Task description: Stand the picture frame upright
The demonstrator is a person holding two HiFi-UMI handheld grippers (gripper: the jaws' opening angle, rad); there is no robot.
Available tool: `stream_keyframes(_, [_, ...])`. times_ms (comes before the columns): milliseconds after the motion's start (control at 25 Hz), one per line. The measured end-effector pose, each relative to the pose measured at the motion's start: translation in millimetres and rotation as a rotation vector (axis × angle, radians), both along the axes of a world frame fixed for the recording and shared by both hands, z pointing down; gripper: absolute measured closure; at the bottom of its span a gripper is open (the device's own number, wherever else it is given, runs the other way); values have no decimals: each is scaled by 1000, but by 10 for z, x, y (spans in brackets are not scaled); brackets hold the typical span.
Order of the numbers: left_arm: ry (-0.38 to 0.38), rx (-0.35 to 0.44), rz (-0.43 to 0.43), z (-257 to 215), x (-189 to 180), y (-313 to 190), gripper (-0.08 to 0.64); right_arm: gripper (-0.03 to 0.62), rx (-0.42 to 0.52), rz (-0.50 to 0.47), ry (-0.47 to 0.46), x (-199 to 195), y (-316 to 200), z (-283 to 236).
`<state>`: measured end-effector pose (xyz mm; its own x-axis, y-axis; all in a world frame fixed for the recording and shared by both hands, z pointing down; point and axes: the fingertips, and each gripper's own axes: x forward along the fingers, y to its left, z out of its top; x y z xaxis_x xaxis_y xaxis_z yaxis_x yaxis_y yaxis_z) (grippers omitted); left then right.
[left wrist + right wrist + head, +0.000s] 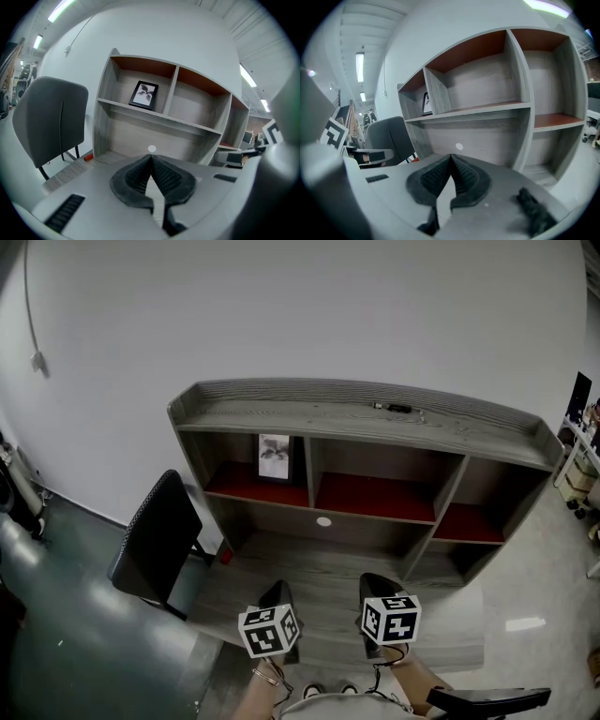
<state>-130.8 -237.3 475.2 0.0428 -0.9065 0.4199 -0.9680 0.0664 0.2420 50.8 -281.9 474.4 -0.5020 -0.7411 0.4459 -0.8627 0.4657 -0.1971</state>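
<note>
- Left gripper (151, 161) and right gripper (450, 159): jaws pressed together, empty, low over the desk (328, 568).
- Picture frame (274, 457): twelve o'clock from the left gripper, already upright in the shelf's (375, 409) top-left bay.
- Probably light, stiff and breakable; pinch its side edges.

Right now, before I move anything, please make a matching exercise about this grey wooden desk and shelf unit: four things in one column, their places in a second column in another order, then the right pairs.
Things:
1. black-framed picture frame
2. black office chair
3. small red object
4. small dark object

Places:
A. on the top board of the shelf unit
B. on the floor, left of the desk
C. in the upper left compartment
D. on the desk, at its left rear corner

Pairs: 1-C, 2-B, 3-D, 4-A.
</note>
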Motion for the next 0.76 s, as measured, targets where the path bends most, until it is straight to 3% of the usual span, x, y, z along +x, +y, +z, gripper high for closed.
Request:
stream_keyframes(480, [-7, -11, 1, 19, 20, 37, 548, 561, -1, 2, 10, 22, 22, 13])
stream_keyframes(760, [3, -15, -8, 60, -10, 52, 548, 561, -13, 0, -29, -23, 24, 17])
